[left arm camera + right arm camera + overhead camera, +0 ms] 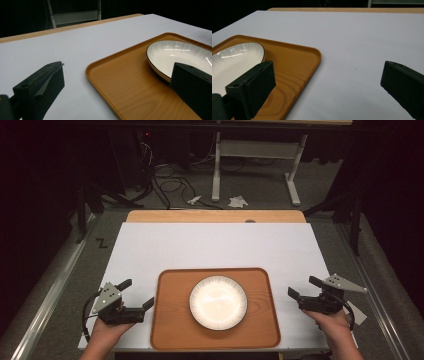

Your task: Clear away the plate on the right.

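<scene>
So there's a white plate point(218, 302) sitting mid wooden tray point(170, 330) at the table's near edge, with the left gripper point(137, 294) and right gripper point(303, 287) flanking it, jaws spread, holding nothing.

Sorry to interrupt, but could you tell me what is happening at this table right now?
A person sits at a white table with a hand-held gripper in each hand. The left hand-held gripper is beside the left edge of a wooden tray, and the right hand-held gripper is off the tray's right edge. Both are open and hold nothing. A white plate, empty, sits in the middle of the tray. Nothing is being gripped yet.
</scene>
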{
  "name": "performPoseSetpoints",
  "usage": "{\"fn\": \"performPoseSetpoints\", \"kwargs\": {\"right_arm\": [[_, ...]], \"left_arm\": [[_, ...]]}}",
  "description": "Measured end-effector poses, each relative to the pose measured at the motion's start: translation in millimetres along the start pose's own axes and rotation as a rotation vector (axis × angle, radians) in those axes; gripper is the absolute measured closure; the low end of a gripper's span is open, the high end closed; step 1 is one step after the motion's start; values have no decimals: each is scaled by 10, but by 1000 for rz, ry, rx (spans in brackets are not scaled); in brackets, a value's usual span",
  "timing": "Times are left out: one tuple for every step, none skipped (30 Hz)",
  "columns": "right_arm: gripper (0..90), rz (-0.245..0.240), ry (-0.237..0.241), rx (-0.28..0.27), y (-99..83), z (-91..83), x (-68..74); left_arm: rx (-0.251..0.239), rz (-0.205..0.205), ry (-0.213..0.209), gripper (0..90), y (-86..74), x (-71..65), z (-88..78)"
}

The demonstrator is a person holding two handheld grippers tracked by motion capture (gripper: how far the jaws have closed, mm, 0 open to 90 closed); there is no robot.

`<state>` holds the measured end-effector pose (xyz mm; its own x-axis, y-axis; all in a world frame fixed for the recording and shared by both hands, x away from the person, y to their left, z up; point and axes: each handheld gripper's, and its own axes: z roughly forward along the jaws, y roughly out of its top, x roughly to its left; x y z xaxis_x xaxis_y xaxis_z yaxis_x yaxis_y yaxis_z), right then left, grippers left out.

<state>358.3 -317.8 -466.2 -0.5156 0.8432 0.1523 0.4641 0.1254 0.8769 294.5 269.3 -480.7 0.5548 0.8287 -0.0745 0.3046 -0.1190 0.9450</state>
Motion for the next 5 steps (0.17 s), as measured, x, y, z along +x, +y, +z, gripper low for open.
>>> {"fn": "performPoseSetpoints", "kwargs": {"right_arm": [[0,8,-2,3,-4,0,-6],[0,19,-1,8,-11,-2,-13],[0,24,-5,9,-17,-2,-24],[0,31,-9,13,-22,-6,-31],[0,30,-11,11,-24,-7,-43]], "left_arm": [[0,1,-2,10,1,-2,-10],[2,1,-5,11,2,-4,-11],[8,-1,-9,12,8,-8,-10],[7,-3,-11,11,14,-17,-6],[7,-3,-11,11,14,-17,-6]]}}
